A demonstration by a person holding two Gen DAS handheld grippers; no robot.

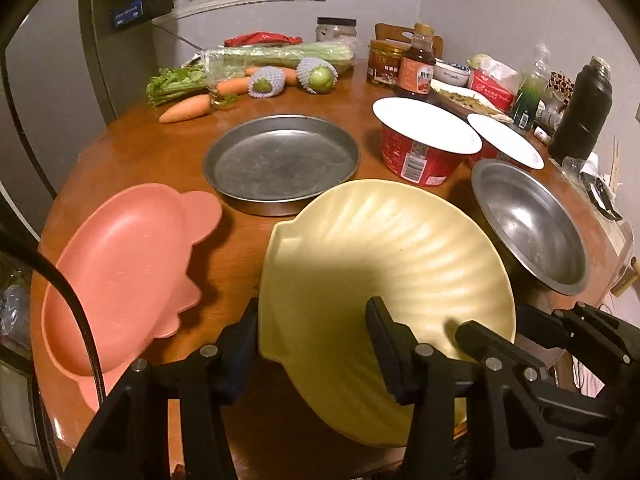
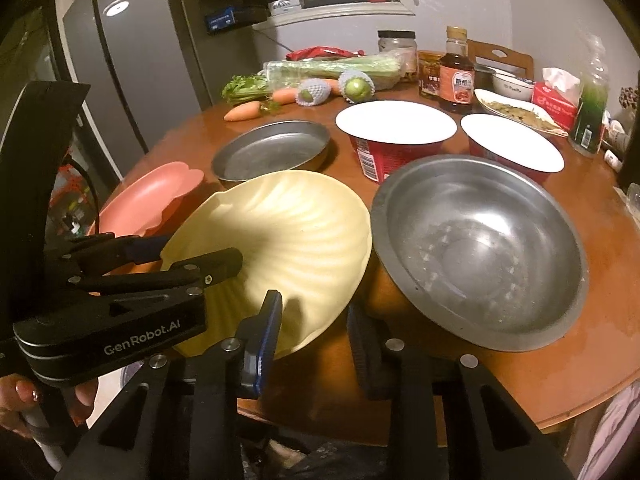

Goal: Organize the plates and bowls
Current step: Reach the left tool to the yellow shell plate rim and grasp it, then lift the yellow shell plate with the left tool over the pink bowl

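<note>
Both wrist views close, angled down over table (image 1: 256, 240); share yellow plate (image 2: 288, 240), steel bowl (image 1: 532, 224).

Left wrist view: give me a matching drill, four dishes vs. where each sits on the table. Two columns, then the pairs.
Things:
1. pink plate
2. yellow shell plate
3. flat metal pan
4. steel bowl

Places:
A. right side, in front of the red cups
B. far left, near the table edge
C. middle of the table, behind the yellow plate
D. tilted, rim between gripper fingers

Pairs: 1-B, 2-D, 3-C, 4-A
</note>
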